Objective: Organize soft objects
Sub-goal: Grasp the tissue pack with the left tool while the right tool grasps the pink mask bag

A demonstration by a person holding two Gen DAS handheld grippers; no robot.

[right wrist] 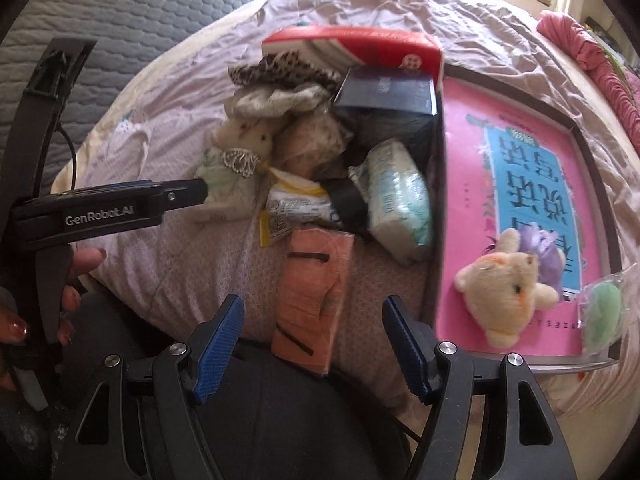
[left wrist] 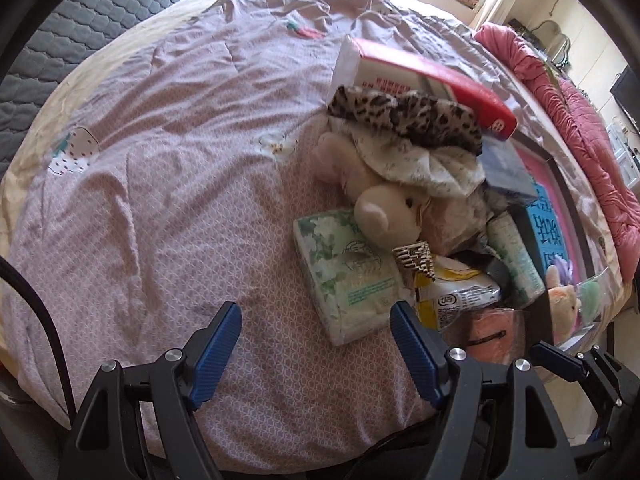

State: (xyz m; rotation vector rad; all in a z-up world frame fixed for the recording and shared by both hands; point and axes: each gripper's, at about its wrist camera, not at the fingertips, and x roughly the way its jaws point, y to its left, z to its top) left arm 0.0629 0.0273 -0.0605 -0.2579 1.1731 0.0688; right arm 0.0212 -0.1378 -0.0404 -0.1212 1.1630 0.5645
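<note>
A pile of soft things lies on the bed: a cream plush toy (left wrist: 384, 208), a leopard-print scrunchie (left wrist: 404, 114), a floral scrunchie (left wrist: 424, 168), a green tissue pack (left wrist: 344, 276) and an orange pack (right wrist: 316, 296). A small cream plush (right wrist: 504, 292) and a green puff (right wrist: 602, 312) lie in the pink-lined tray (right wrist: 460, 184). My left gripper (left wrist: 316, 324) is open and empty, just short of the green tissue pack. My right gripper (right wrist: 312, 312) is open and empty, astride the orange pack's near end.
A red and white box (left wrist: 432, 80) and a dark box (right wrist: 384, 92) lie behind the pile. A wipes pack (right wrist: 400, 204) leans on the tray wall. A pink blanket (left wrist: 580, 128) lies at right. The lilac bedspread (left wrist: 160, 208) spreads out at left.
</note>
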